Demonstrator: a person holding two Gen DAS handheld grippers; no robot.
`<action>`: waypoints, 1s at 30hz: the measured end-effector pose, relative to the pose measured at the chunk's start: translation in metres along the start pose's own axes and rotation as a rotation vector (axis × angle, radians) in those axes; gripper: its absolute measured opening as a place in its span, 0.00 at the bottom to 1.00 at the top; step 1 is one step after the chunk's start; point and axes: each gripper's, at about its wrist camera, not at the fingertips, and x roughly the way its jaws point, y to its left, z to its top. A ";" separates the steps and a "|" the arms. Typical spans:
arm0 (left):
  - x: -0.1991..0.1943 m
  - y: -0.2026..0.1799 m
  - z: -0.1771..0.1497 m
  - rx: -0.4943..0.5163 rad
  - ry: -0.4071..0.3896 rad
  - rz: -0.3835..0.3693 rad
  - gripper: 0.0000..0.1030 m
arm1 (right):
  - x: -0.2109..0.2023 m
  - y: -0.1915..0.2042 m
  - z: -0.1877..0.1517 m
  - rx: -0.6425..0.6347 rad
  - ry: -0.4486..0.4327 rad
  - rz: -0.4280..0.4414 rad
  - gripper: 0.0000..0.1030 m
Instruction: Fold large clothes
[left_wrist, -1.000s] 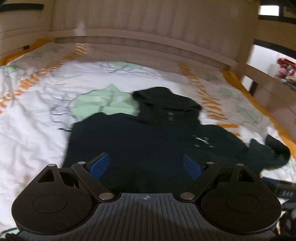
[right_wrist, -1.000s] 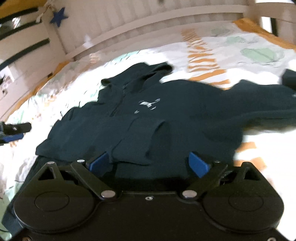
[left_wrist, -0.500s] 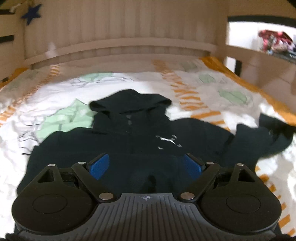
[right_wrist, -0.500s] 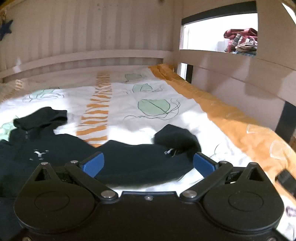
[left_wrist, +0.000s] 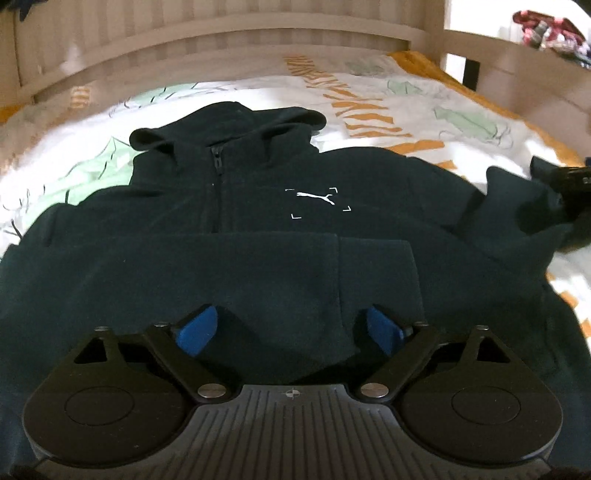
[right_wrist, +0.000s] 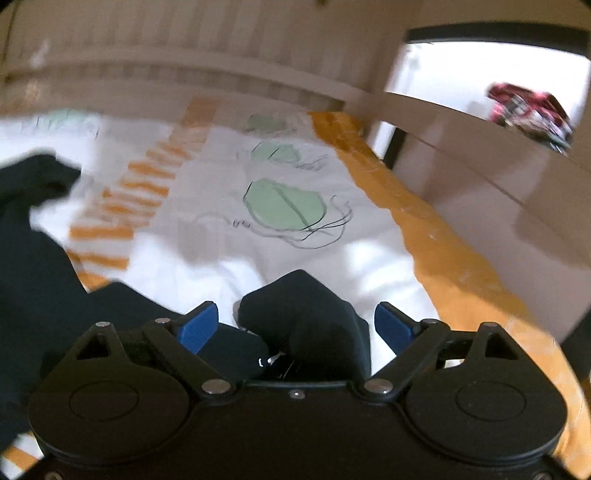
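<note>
Left gripper (left_wrist: 291, 328): blue fingers spread wide, poised over the hoodie's lower front, nothing pinched.
Right gripper (right_wrist: 297, 325): fingers likewise apart, the sleeve cuff (right_wrist: 306, 314) bunched between them; contact hard to judge through the blur.
Hoodie (left_wrist: 258, 236): dark navy, front up on the bedsheet (left_wrist: 406, 110), hood toward the headboard (left_wrist: 221, 40), one sleeve folded across its chest.
Other sleeve (left_wrist: 517, 214): stretched out from the hoodie's side.

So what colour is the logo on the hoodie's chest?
White, on the dark navy hoodie; the logo shows best in the left wrist view.
</note>
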 end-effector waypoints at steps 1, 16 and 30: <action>0.000 -0.001 -0.001 -0.002 -0.002 0.002 0.88 | 0.008 0.002 -0.001 -0.036 0.014 0.005 0.83; 0.001 0.004 0.000 -0.024 -0.010 -0.021 0.89 | 0.006 -0.077 -0.011 0.467 0.020 0.240 0.32; -0.042 0.048 0.003 -0.162 -0.013 -0.082 0.81 | -0.128 -0.039 0.046 0.544 -0.234 0.609 0.26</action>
